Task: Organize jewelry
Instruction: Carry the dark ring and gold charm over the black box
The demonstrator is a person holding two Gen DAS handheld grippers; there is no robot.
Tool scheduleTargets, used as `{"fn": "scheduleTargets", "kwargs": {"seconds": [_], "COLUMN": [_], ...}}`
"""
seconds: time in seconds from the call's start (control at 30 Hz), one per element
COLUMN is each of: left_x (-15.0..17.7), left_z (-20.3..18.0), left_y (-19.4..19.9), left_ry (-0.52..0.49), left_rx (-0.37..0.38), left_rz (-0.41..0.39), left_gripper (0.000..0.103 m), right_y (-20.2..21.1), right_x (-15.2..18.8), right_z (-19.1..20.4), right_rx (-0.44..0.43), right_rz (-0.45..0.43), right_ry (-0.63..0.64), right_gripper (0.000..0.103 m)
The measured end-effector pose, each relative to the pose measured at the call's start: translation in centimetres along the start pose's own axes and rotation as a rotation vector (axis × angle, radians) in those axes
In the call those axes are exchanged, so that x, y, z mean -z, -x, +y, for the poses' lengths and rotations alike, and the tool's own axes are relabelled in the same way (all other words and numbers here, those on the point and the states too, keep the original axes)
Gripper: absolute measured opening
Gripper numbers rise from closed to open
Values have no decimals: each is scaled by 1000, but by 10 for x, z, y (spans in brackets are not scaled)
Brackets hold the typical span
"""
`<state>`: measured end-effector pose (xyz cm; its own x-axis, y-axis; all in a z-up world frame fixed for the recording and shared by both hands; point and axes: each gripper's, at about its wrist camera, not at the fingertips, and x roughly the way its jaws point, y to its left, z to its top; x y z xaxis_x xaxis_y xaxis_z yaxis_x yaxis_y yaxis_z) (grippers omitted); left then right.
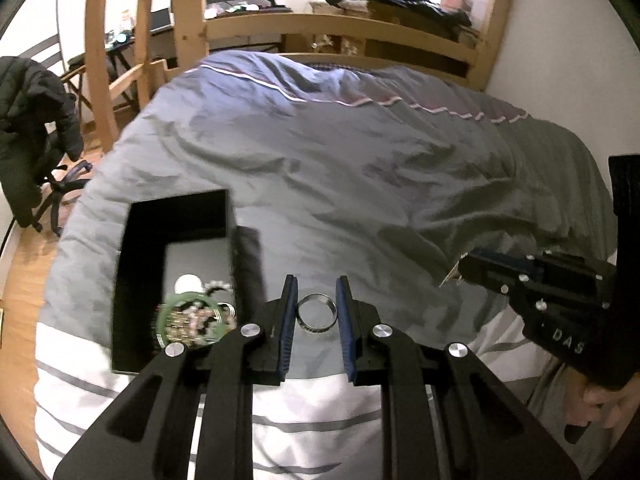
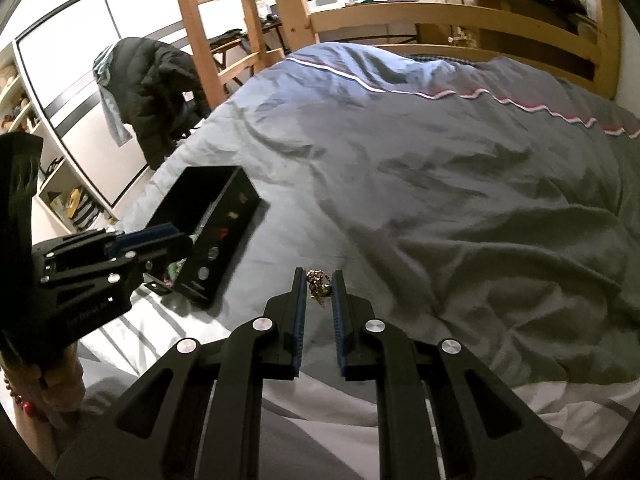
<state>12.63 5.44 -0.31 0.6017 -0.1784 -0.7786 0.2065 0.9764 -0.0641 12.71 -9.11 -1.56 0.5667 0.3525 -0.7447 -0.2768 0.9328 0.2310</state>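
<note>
Above a grey duvet (image 1: 360, 168), the left gripper (image 1: 317, 300) pinches a silver ring (image 1: 316, 314) while the right gripper (image 2: 318, 286) pinches a small beaded trinket (image 2: 318, 282).

Two wrist views, angled down over one bed (image 1: 360, 168), side by side.

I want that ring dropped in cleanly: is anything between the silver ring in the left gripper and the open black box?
Nothing visible stands between them. The left gripper holds the silver metal ring just right of the open black rectangular box, above the grey duvet. A green bangle and other jewelry already lie inside the box.
</note>
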Motion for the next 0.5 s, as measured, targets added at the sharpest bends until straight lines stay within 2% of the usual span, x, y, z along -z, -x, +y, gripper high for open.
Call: {"fn": "scheduleTargets", "kwargs": {"seconds": [0.17,0.5], "left_x": [-4,-1], "left_z": [34,96], "left_y": [11,17], "left_ry": [51,157], "left_rx": [-16,-69], "left_rz": [-29,-38], "left_gripper": [19,19], "right_y": [-9,-31], "right_x": [-12,-37], "right_z": [23,77], "right_rx": [-29,-90], "right_rz": [3,0], "right_ry": [22,81], "right_gripper": [13,13]}}
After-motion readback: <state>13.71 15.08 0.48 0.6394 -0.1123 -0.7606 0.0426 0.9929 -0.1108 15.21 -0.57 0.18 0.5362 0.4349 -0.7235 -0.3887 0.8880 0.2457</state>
